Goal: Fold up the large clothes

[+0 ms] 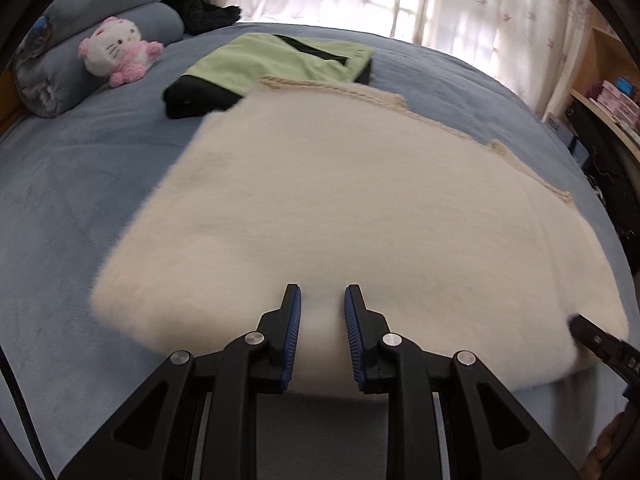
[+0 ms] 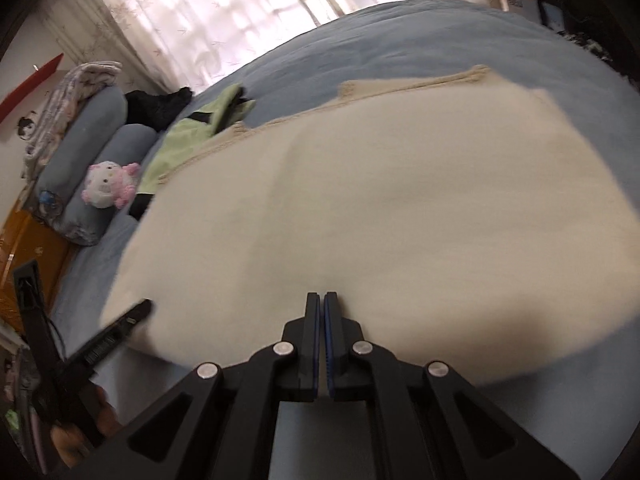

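A large cream fuzzy garment (image 1: 340, 216) lies folded on the blue bed (image 1: 80, 200), ribbed trim along its far edge. My left gripper (image 1: 322, 296) has its jaws partly apart over the garment's near edge, with cream fabric bulging between the blue pads. My right gripper (image 2: 322, 300) is shut at the garment's (image 2: 400, 208) near edge; whether fabric is pinched between the pads is unclear. Each gripper shows at the edge of the other's view: the right one in the left wrist view (image 1: 600, 344), the left one in the right wrist view (image 2: 116, 332).
A folded green and black garment (image 1: 280, 64) lies beyond the cream one. A pink and white plush toy (image 1: 116, 52) sits against grey-blue pillows (image 1: 120, 20) at the bed's head. A black item (image 1: 204, 8) lies by the curtains. Shelves (image 1: 612, 100) stand at right.
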### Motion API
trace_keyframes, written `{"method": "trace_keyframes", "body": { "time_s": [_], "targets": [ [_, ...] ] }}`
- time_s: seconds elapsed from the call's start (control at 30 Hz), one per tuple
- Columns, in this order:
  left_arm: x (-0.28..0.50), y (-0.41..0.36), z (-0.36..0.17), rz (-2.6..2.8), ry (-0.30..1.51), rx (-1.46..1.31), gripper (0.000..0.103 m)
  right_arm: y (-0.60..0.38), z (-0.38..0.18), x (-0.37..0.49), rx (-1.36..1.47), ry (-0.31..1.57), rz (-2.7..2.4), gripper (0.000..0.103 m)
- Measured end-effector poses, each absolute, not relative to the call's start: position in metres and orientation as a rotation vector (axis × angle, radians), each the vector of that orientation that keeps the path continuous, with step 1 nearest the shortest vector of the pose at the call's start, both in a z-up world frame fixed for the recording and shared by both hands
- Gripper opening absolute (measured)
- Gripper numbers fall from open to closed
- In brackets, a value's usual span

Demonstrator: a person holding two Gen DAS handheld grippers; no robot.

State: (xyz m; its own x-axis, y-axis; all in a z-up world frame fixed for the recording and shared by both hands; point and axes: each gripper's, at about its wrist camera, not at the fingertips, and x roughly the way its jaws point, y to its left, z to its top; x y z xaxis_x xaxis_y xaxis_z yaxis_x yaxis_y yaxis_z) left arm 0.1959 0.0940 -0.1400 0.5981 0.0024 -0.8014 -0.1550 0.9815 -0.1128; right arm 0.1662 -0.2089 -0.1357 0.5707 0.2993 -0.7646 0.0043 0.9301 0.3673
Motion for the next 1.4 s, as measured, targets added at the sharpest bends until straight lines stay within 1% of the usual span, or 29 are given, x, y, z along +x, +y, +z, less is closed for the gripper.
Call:
{"method": "trace_keyframes", "body": {
  "time_s": [0.2, 0.33, 0.47, 0.5, 0.53, 0.87, 0.93, 1.0, 1.1, 1.27, 1.4],
  "targets": [
    [0.195, 0.135, -0.144, 0.173, 0.937, -0.242, 0.021, -0.291, -0.136, 0.149, 0.254, 0.938, -0.146, 0.000],
    [0.191, 0.141, -0.146, 0.168, 0.934, -0.260, 0.021, -0.322, -0.137, 0.140, 0.312, 0.937, -0.215, 0.000],
    [0.192, 0.132, -0.145, 0.197, 0.937, -0.210, 0.021, -0.304, -0.136, 0.142, 0.217, 0.947, -0.263, 0.000],
    [0.192, 0.131, -0.144, 0.202, 0.938, -0.208, 0.021, -0.300, -0.136, 0.143, 0.201, 0.948, -0.270, 0.003],
    [0.193, 0.131, -0.144, 0.204, 0.939, -0.209, 0.021, -0.298, -0.136, 0.144, 0.199, 0.947, -0.272, 0.003],
    [0.180, 0.133, -0.130, 0.215, 0.984, -0.262, 0.021, -0.292, -0.113, 0.129, 0.314, 0.940, -0.233, 0.003],
    [0.172, 0.135, -0.124, 0.212, 0.993, -0.272, 0.023, -0.285, -0.102, 0.121, 0.298, 0.925, -0.223, 0.003],
    [0.163, 0.137, -0.120, 0.200, 1.000, -0.287, 0.027, -0.279, -0.092, 0.114, 0.301, 0.911, -0.202, 0.003],
    [0.144, 0.140, -0.114, 0.184, 1.011, -0.300, 0.028, -0.268, -0.081, 0.103, 0.302, 0.900, -0.168, 0.003],
    [0.113, 0.147, -0.110, 0.152, 1.034, -0.321, 0.031, -0.243, -0.072, 0.087, 0.287, 0.900, -0.107, 0.003],
    [0.096, 0.150, -0.111, 0.120, 1.055, -0.331, 0.037, -0.219, -0.076, 0.078, 0.270, 0.921, -0.060, 0.003]
  ]
}}
